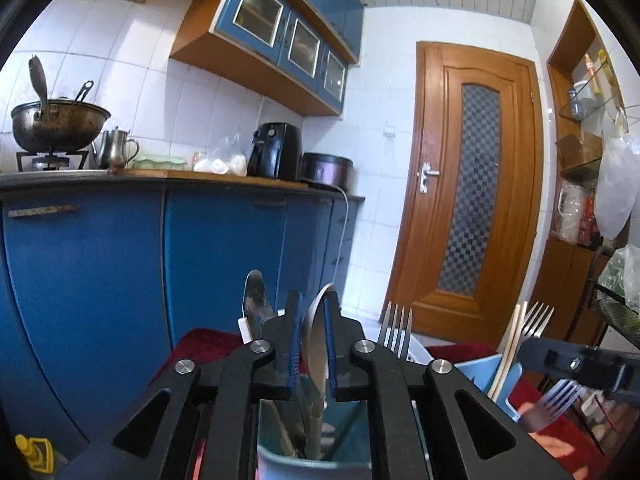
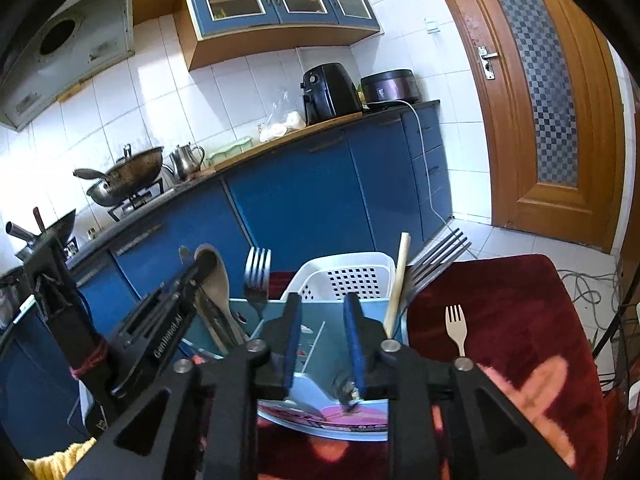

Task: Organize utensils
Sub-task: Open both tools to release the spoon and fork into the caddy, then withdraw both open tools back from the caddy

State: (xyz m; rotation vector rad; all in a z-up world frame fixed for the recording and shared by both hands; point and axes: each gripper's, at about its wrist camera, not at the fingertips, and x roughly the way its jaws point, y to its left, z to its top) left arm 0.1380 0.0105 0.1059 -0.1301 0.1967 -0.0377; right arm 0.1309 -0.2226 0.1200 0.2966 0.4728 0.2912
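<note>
A light blue utensil holder [image 2: 324, 308] stands on a red cloth [image 2: 500, 300]. In the left wrist view my left gripper [image 1: 313, 320] is over a compartment of the holder [image 1: 312, 468]. A metal spoon [image 1: 314, 360] stands upright between its pads, with a thin gap on the left side. My right gripper [image 2: 324, 340] hangs open above the holder's middle. A blurred metal fork [image 2: 346, 390] is just below its right pad, free of the jaws. The same fork [image 1: 558, 402] shows under the right gripper [image 1: 536, 354]. Another spoon [image 1: 256, 300], forks [image 2: 258, 276] and chopsticks [image 2: 400, 276] stand in the holder.
A white slotted basket [image 2: 348, 272] sits behind the holder. A cream fork [image 2: 456, 328] lies on the red cloth to the right. Blue cabinets [image 2: 304, 200] run across the back. A black wire rack [image 1: 616, 304] stands at the far right, and cables [image 2: 588, 284] lie on the floor.
</note>
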